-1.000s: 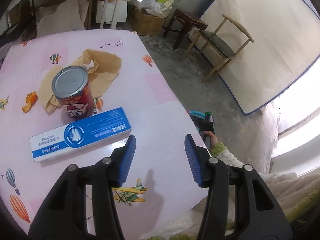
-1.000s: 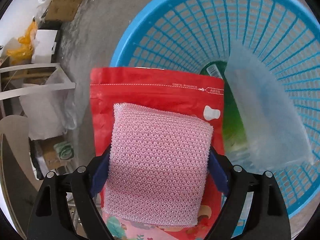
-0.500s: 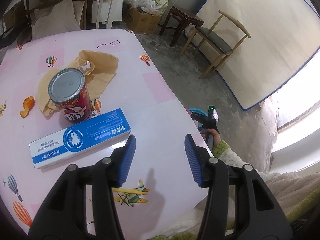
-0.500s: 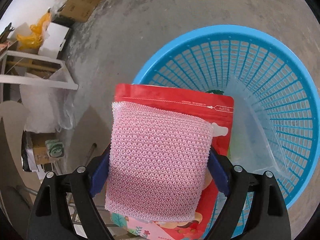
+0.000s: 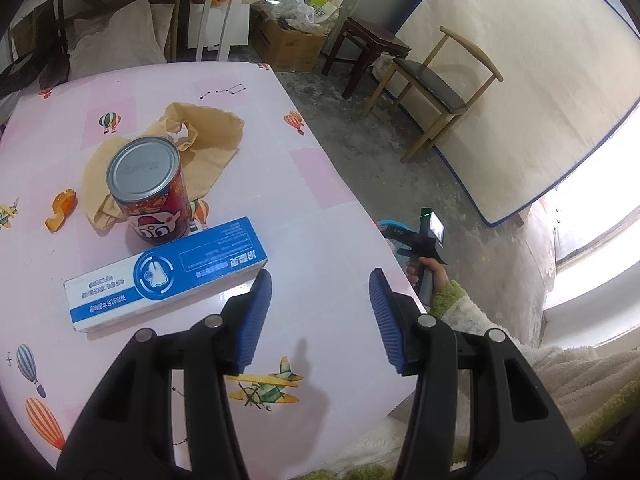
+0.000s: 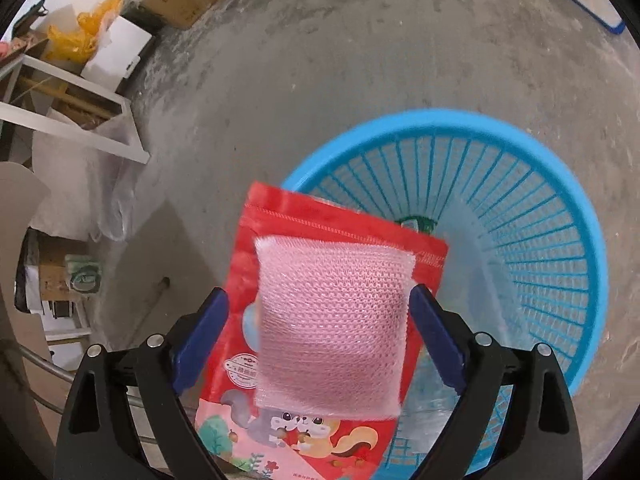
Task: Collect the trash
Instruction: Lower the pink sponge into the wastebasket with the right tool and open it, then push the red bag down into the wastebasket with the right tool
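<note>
Pink mesh sponge (image 6: 334, 320) and a red snack pouch (image 6: 320, 360) sit between the jaws of the right gripper (image 6: 320, 332), above the near edge of the blue basket (image 6: 560, 208) on the concrete floor. Those jaws have just been opening: a gap shows at the left pad, the right pad sits right at the sponge's edge, and both items are blurred, so I judge them released and dropping. This looks like the drop-off step of collecting trash, and whether the pair will land inside the rim I cannot tell, since they hang over its edge. A clear plastic bag (image 6: 472, 240) already lies in the basket. Over the pink table (image 5: 320, 184) the left gripper (image 5: 320, 308) hovers with jaws parted and empty, beside a blue-and-white box (image 5: 164, 276); a red can (image 5: 150, 192), a tan bag (image 5: 208, 136) and orange peel (image 5: 60, 210) remain. Next, one gripper must close on one of these.
</note>
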Motion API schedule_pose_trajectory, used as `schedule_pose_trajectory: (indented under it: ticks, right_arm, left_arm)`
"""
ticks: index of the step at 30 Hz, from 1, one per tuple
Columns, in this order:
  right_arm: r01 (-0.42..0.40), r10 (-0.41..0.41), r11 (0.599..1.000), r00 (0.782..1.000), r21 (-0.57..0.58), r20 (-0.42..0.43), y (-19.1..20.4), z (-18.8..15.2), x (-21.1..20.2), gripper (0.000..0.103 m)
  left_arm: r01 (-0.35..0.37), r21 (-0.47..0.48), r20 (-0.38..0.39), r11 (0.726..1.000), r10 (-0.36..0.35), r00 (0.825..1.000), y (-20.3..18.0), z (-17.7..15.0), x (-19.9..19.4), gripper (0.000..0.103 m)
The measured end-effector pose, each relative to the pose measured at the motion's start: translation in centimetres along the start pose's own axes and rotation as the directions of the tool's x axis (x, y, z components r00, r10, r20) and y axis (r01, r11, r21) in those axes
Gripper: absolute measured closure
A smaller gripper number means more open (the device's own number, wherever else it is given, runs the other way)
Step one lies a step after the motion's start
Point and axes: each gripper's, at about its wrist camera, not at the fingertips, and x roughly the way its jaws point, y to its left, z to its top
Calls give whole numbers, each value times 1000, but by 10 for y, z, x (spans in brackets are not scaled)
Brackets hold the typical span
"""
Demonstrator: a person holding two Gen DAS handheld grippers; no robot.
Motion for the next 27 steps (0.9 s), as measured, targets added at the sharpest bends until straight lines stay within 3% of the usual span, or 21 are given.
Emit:
schedule_pose_trajectory:
  ticks: [4, 10, 15, 19, 27]
  right_arm:
    - [-22, 18, 998, 998, 58, 67, -7, -15, -37, 18]
    - [63, -62, 994, 998, 92, -13, -12, -44, -18, 67]
    - [156, -156, 988, 981, -9, -115, 2, -42, 30, 89]
    - [192, -187, 981, 959, 5, -213, -3, -34, 63, 96]
    - [207, -208, 978, 947, -32, -243, -3, -24, 81, 96]
  left_arm:
    - [3, -2, 9, 1000, -3, 1000, 1, -1, -1, 55]
    - [10, -15, -12, 1000, -10, 1000, 5, -3, 6, 55]
    - [8, -12, -12, 1000, -8, 1000, 6, -5, 3, 55]
    - [-11, -38, -8, 999, 10, 1000, 14, -8, 1, 55]
    - [-42, -64, -5, 997, 42, 999, 26, -7, -3, 55]
